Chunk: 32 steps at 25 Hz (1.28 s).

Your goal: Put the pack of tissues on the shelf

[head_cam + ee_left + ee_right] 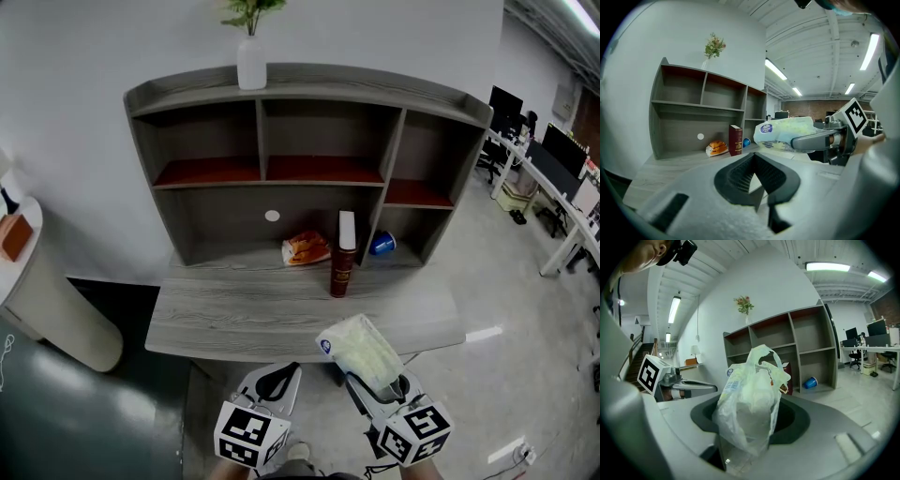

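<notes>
**Tissues in the right tool, short of the shelf**

The grey wooden shelf (309, 77) stands against a white wall, with red-brown boards in its upper compartments and one long open bay below. In front of it lies the grey wood-grain worktop (244, 309).

Both tools hang at the near side of the worktop, side by side, pointing toward the shelf. The left tool (275, 382) has its jaws drawn together, and its own view shows nothing between them. The right tool (375, 384) is clamped on the pack of tissues (364, 352), a soft pale-green pack in a crinkled clear wrapper.

In the right gripper view the pack (747, 404) stands up out of the jaws and fills the middle of the picture. From the head view it sits at the worktop's front edge, toward the right. Its printed blue-label end faces the shelf, well apart from every compartment. The left gripper view shows it from the side, with a grey finger (811, 139) of the right tool along its lower edge.

A dark red book (345, 255) stands upright on the worktop, at the mouth of the long bay. A white vase (251, 64) holding a green sprig sits on the shelf's top board. Just left of the book lies an orange snack bag (307, 248), and to the right a blue cup (382, 245) lies on its side. A small white disc (272, 216) marks the back panel.
</notes>
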Each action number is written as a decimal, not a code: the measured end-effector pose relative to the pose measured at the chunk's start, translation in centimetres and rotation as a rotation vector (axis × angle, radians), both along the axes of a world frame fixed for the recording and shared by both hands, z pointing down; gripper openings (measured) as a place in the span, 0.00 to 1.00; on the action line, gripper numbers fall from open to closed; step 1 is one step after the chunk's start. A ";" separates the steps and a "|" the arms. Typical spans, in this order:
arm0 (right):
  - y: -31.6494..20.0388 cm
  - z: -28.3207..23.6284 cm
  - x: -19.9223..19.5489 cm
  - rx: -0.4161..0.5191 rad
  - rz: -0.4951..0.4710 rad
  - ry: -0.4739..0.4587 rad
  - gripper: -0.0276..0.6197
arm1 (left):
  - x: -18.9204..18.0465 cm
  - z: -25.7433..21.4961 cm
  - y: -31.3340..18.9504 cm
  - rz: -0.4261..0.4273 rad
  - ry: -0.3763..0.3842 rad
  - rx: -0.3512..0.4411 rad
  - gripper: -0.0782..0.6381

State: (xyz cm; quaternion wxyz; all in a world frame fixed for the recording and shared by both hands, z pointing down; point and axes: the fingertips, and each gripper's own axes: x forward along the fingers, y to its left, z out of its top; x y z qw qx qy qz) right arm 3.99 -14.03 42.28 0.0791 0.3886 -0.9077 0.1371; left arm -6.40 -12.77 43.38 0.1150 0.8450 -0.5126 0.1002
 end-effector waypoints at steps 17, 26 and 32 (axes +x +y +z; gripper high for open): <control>-6.7 -2.1 -3.4 0.039 -0.033 0.010 0.42 | -3.0 -0.5 -5.5 0.009 -0.015 0.004 0.10; -12.2 -3.7 -4.3 0.055 -0.101 0.011 0.42 | -2.9 -2.0 -11.2 -0.026 -0.010 0.026 0.10; -16.5 -4.8 -4.3 0.071 -0.134 0.023 0.42 | -2.2 -3.0 -15.4 -0.026 -0.014 0.046 0.10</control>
